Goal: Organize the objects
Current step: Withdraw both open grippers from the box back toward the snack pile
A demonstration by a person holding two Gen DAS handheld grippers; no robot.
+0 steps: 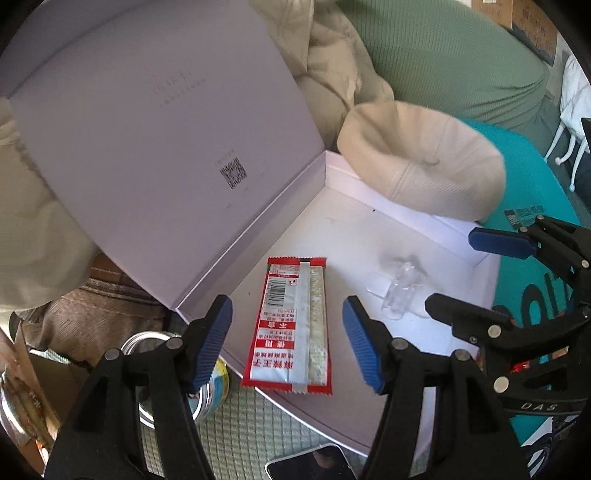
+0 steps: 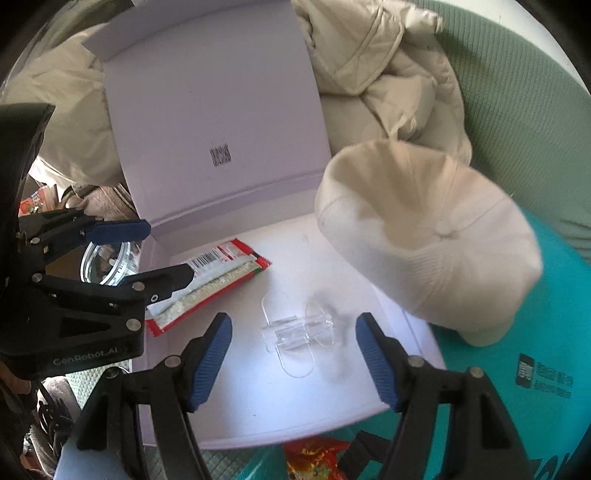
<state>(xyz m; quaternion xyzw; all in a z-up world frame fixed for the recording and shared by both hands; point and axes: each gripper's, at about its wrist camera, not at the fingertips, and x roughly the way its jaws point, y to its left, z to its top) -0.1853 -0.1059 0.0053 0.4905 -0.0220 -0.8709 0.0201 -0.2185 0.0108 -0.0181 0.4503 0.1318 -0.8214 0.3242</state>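
**Background items, not for sorting**

- Jacket [image 2: 388, 66]: beige, quilted, crumpled in a heap at the rear.
- Green cover [image 1: 443, 62]: ribbed fabric, behind and beside the jacket.
- Teal sheet [image 2: 517, 387]: smooth, with dark print, lying to the right.
- Mat [image 1: 251, 424]: pale green weave, underfoot at the front.
- Can [image 1: 223, 376]: silver rim, yellow-green label, standing on the mat at the left.
- Phone [image 1: 314, 465]: dark screen, flat on the mat, cut by the lower edge.
- Brown cloth [image 1: 99, 314]: striped, far left.
- Red wrapper [image 2: 317, 458]: crinkled, at the near edge.
- Cartons [image 1: 532, 22]: cardboard, top right corner.
- White legs [image 1: 569, 155]: thin metal, far right.
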